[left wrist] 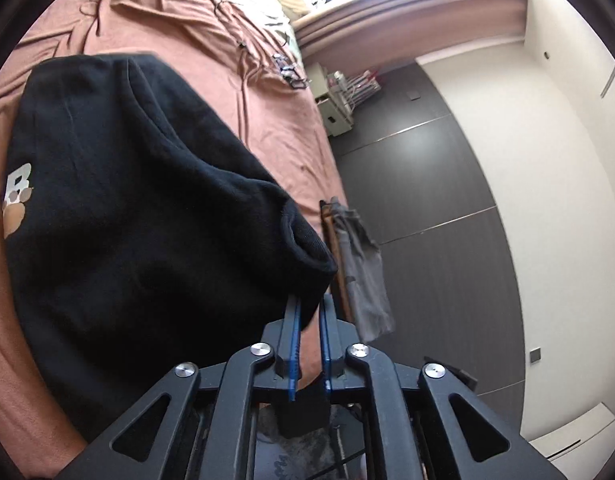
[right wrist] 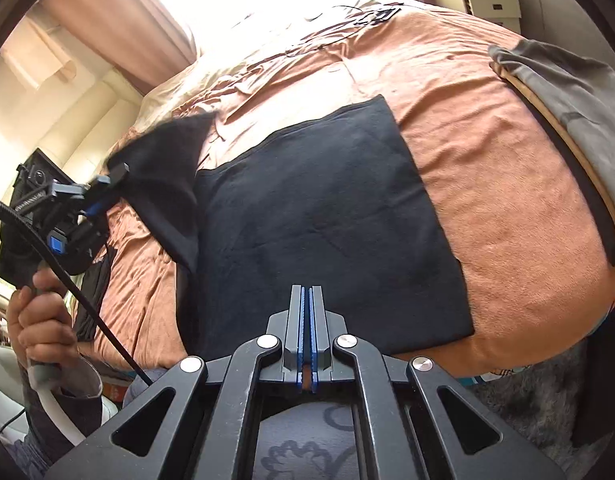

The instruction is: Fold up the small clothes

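Note:
A black sweatshirt (left wrist: 127, 200) with a small pale logo (left wrist: 17, 196) lies on the bed. In the right wrist view its body (right wrist: 327, 220) is a flat rectangle, and one sleeve (right wrist: 163, 168) is lifted off the sheet at the left. My left gripper (left wrist: 308, 300) has its jaws slightly apart, with the sleeve's cuff (left wrist: 307, 248) between the tips and no visible clamp on it. From the right wrist, the left gripper (right wrist: 117, 170) is at the raised sleeve's end. My right gripper (right wrist: 307, 288) is shut on nothing and hovers over the near edge of the body.
The bed has a rumpled brown sheet (right wrist: 487, 180). A grey garment (right wrist: 567, 80) hangs over the bed's end board. A white drawer unit (left wrist: 331, 108) stands by the dark floor (left wrist: 427, 200). Cables (left wrist: 287, 68) and clutter lie near the pillows. A hand (right wrist: 39, 312) holds the left gripper's handle.

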Action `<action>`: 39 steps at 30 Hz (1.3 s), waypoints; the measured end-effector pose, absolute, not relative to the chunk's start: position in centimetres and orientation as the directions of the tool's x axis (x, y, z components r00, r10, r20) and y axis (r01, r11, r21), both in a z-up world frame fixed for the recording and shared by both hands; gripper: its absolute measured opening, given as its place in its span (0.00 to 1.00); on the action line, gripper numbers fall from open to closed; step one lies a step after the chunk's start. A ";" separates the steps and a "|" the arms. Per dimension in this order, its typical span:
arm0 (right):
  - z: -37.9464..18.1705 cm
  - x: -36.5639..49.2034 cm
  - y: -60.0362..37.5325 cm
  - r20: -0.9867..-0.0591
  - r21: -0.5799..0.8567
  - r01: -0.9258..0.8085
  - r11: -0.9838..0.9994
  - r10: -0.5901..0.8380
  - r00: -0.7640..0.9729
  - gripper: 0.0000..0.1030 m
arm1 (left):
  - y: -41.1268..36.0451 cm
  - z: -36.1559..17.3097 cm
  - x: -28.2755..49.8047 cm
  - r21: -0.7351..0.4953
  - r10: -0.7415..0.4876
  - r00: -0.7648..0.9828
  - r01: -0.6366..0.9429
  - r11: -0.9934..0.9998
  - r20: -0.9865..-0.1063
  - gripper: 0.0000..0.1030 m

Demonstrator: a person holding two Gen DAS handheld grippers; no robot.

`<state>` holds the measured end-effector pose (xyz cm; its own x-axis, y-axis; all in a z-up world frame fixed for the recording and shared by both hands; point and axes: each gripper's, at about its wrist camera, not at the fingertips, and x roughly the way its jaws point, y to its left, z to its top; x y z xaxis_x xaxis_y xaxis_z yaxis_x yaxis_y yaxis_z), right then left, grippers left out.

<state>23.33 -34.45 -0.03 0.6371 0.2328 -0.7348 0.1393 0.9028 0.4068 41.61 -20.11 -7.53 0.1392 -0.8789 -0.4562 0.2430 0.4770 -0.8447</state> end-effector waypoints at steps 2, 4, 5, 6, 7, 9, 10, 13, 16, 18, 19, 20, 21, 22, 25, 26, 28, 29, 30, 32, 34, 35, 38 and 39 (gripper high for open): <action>-0.4 23.5 -35.0 -0.733 0.423 0.146 0.894 0.243 0.635 0.42 | -20.5 -8.6 41.8 -0.833 -0.862 0.114 0.225 0.506 -0.493 0.35; -0.7 23.6 -35.6 -0.722 0.437 0.151 0.887 0.245 0.647 0.85 | -19.9 -9.2 41.9 -0.811 -0.839 0.132 0.215 0.544 -0.527 0.50; -0.6 23.4 -35.7 -0.711 0.440 0.148 0.886 0.243 0.660 0.85 | -19.5 -9.3 42.0 -0.796 -0.825 0.147 0.215 0.565 -0.546 0.53; -0.7 23.6 -35.9 -0.705 0.448 0.135 0.883 0.257 0.661 0.85 | -19.3 -9.4 41.7 -0.782 -0.811 0.157 0.216 0.584 -0.563 0.53; -0.8 23.9 -36.1 -0.703 0.462 0.126 0.878 0.275 0.656 0.85 | -18.7 -9.7 41.7 -0.769 -0.799 0.165 0.214 0.602 -0.579 0.53; -1.3 24.6 -36.5 -0.703 0.475 0.125 0.871 0.290 0.649 0.85 | -17.8 -10.0 41.7 -0.744 -0.771 0.182 0.204 0.637 -0.610 0.54; -1.7 25.1 -36.7 -0.709 0.475 0.130 0.870 0.291 0.642 0.85 | -17.4 -10.1 41.6 -0.730 -0.758 0.190 0.203 0.653 -0.624 0.54; -2.6 26.8 -37.3 -0.713 0.498 0.135 0.857 0.316 0.626 0.85 | -15.8 -11.0 41.8 -0.694 -0.720 0.214 0.194 0.694 -0.660 0.54; -3.5 28.8 -37.6 -0.710 0.527 0.124 0.841 0.356 0.607 0.85 | -13.9 -11.8 41.5 -0.662 -0.685 0.226 0.178 0.728 -0.692 0.54; -4.1 30.2 -37.8 -0.709 0.543 0.117 0.832 0.380 0.594 0.85 | -13.1 -12.2 41.5 -0.635 -0.658 0.234 0.174 0.753 -0.716 0.54; -4.4 30.8 -37.8 -0.709 0.550 0.114 0.828 0.390 0.588 0.85 | -12.9 -12.3 41.6 -0.622 -0.644 0.235 0.171 0.764 -0.728 0.54; -4.7 31.5 -37.8 -0.710 0.554 0.113 0.825 0.397 0.582 0.85 | -12.5 -12.5 41.5 -0.610 -0.632 0.234 0.166 0.774 -0.739 0.54; -5.1 32.1 -37.9 -0.709 0.562 0.113 0.820 0.407 0.576 0.84 | -12.2 -12.8 41.4 -0.602 -0.623 0.231 0.160 0.782 -0.747 0.54; -5.5 32.7 -38.0 -0.708 0.570 0.116 0.813 0.415 0.572 0.83 | -12.0 -12.9 41.5 -0.597 -0.616 0.228 0.155 0.787 -0.754 0.54; -6.8 34.5 -38.3 -0.705 0.599 0.128 0.791 0.444 0.552 0.72 | -11.4 -13.6 41.4 -0.568 -0.587 0.225 0.147 0.810 -0.778 0.54; -7.3 35.0 -38.5 -0.703 0.610 0.132 0.782 0.456 0.546 0.69 | -11.3 -13.8 41.4 -0.558 -0.576 0.224 0.145 0.817 -0.786 0.54; -8.1 35.9 -38.6 -0.700 0.627 0.136 0.767 0.477 0.532 0.59 | -10.9 -14.1 41.2 -0.548 -0.566 0.222 0.142 0.825 -0.794 0.54; -8.6 36.5 -38.7 -0.698 0.636 0.139 0.759 0.489 0.523 0.56 | -10.7 -14.2 41.2 -0.547 -0.564 0.221 0.139 0.826 -0.796 0.54; -9.0 36.9 -38.8 -0.696 0.643 0.142 0.752 0.498 0.517 0.54 | -10.5 -14.4 41.1 -0.545 -0.561 0.220 0.136 0.828 -0.798 0.54; -9.7 37.8 -39.0 -0.699 0.648 0.153 0.746 0.503 0.508 0.52 | -10.3 -14.7 40.9 -0.540 -0.554 0.218 0.128 0.832 -0.803 0.54; -10.2 38.6 -39.2 -0.699 0.653 0.159 0.740 0.509 0.503 0.46 | -10.1 -15.0 40.7 -0.537 -0.550 0.215 0.120 0.835 -0.807 0.54; -10.3 39.0 -39.3 -0.696 0.658 0.159 0.735 0.514 0.502 0.45 | -10.1 -15.3 40.6 -0.534 -0.547 0.211 0.117 0.837 -0.810 0.54; -10.6 40.4 -39.5 -0.683 0.672 0.149 0.725 0.530 0.503 0.44 | -10.2 -15.6 40.6 -0.520 -0.531 0.202 0.109 0.847 -0.823 0.54; -10.7 40.8 -39.5 -0.682 0.673 0.145 0.725 0.533 0.501 0.44 | -10.3 -15.7 40.6 -0.513 -0.523 0.202 0.107 0.852 -0.828 0.54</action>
